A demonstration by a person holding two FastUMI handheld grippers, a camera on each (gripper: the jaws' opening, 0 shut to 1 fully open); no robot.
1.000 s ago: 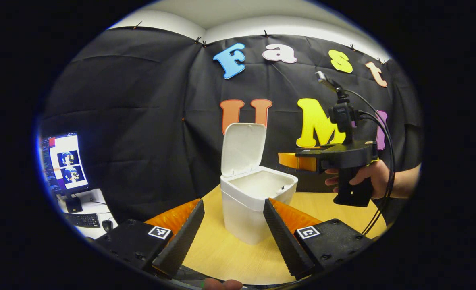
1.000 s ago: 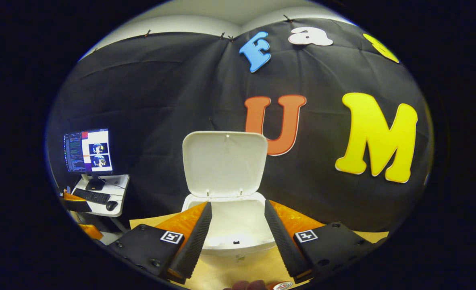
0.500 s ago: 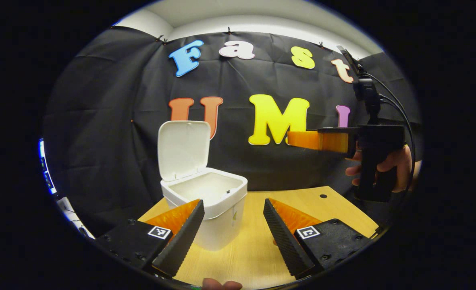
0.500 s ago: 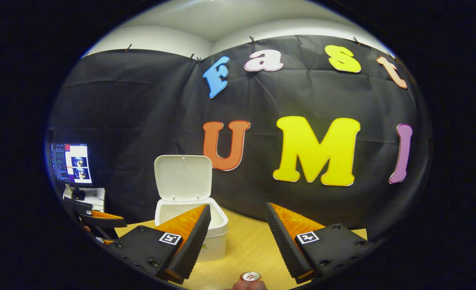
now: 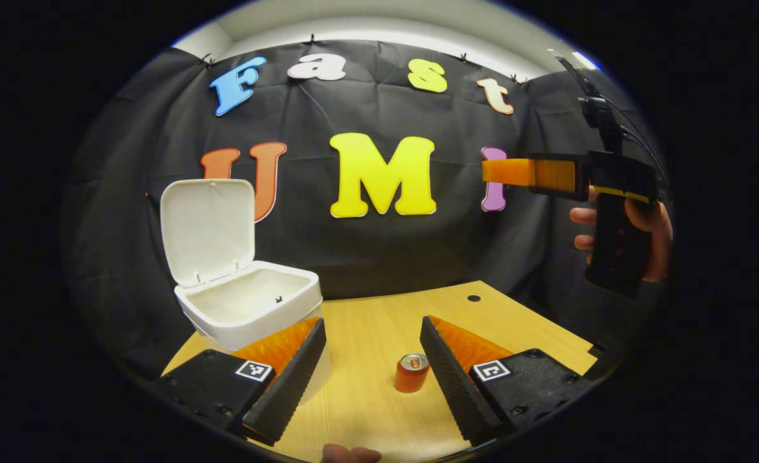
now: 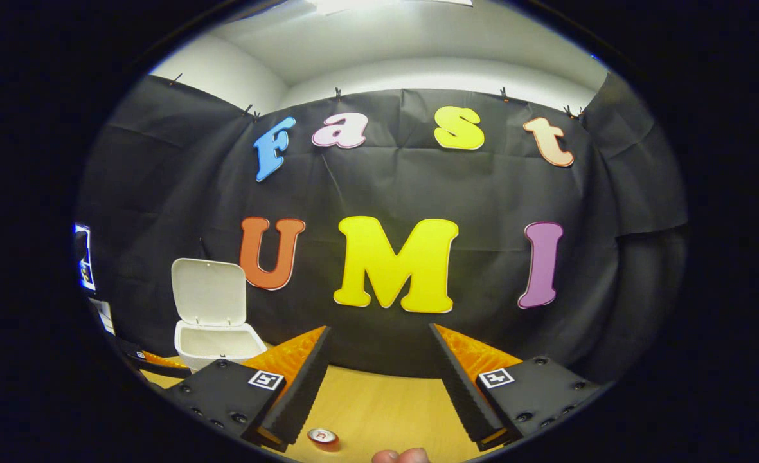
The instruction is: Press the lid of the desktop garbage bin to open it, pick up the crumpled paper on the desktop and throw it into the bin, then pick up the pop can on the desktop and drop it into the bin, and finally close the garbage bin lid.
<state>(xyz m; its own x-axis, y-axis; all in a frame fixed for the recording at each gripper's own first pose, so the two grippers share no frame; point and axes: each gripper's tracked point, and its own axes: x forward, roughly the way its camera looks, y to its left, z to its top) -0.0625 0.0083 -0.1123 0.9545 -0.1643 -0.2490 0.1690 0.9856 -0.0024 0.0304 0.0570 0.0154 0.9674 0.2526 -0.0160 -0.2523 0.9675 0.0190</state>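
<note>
The white desktop bin (image 5: 250, 315) stands on the wooden table at the left of the left gripper view, its lid (image 5: 207, 230) raised upright. A red pop can (image 5: 411, 372) stands on the table between the fingers of my left gripper (image 5: 373, 376), which is open and a little short of it. In the right gripper view the bin (image 6: 215, 344) is far left with its lid (image 6: 209, 291) up, and the can's top (image 6: 322, 436) shows at the bottom edge. My right gripper (image 6: 379, 386) is open and holds nothing. The crumpled paper is hidden.
The right gripper (image 5: 601, 186) and the hand holding it hang high at the right of the left gripper view. A small round hole (image 5: 473, 298) marks the wooden table (image 5: 379, 321) near its far edge. A monitor edge (image 6: 85, 256) shows far left.
Both views have swung right, so the bin slid toward the left. The pop can has come into the left gripper view. The right gripper has drawn back from over the bin and risen.
</note>
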